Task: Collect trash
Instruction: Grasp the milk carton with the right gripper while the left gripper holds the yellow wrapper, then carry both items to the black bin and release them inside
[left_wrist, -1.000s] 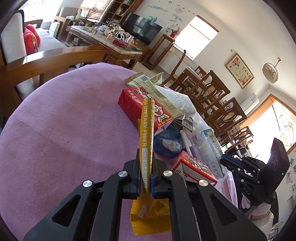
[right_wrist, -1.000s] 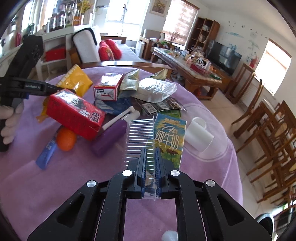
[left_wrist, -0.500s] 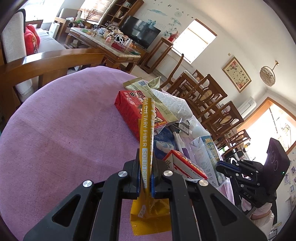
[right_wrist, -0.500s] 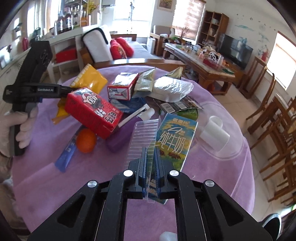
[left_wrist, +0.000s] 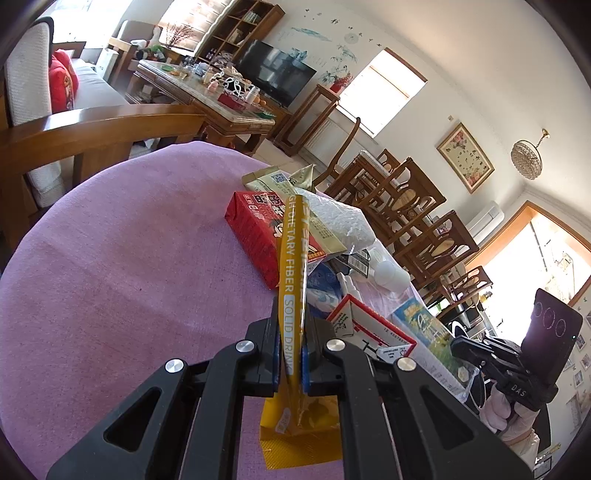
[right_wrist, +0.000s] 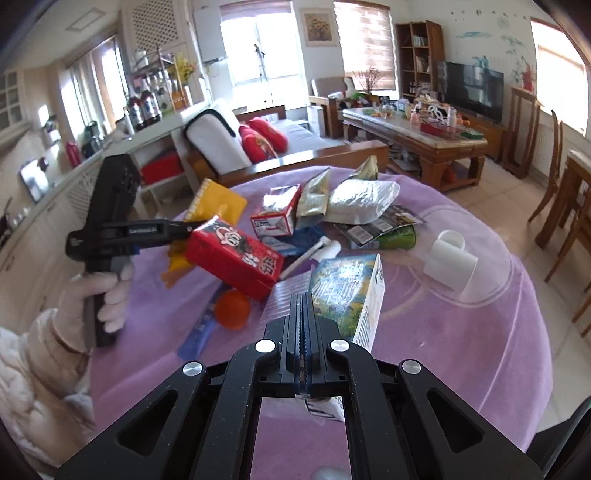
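Observation:
My left gripper (left_wrist: 291, 314) is shut on a yellow dietary-fiber drink packet (left_wrist: 291, 266), held edge-up above the purple tablecloth (left_wrist: 129, 277). From the right wrist view, that gripper (right_wrist: 192, 228) sits at the left, gripped by a gloved hand, and a red cartoon carton (right_wrist: 236, 258) is tilted at its tip. My right gripper (right_wrist: 303, 295) is closing its jaws tight on a clear ribbed plastic sheet (right_wrist: 284, 299) and the edge of a blue-green milk carton (right_wrist: 347, 291). The carton hangs tilted off the cloth. The right gripper (left_wrist: 456, 343) also shows at the left wrist view's right edge.
On the table lie a second red carton (right_wrist: 275, 218), silver foil bags (right_wrist: 362, 201), an orange (right_wrist: 232, 308), a blue wrapper (right_wrist: 199, 336) and a white mug (right_wrist: 448, 258) on its side. A wooden chair back (left_wrist: 92, 136) stands at the far rim.
The right gripper has risen and rolled, and the milk carton has come up off the cloth with it. The left gripper keeps still with the yellow packet.

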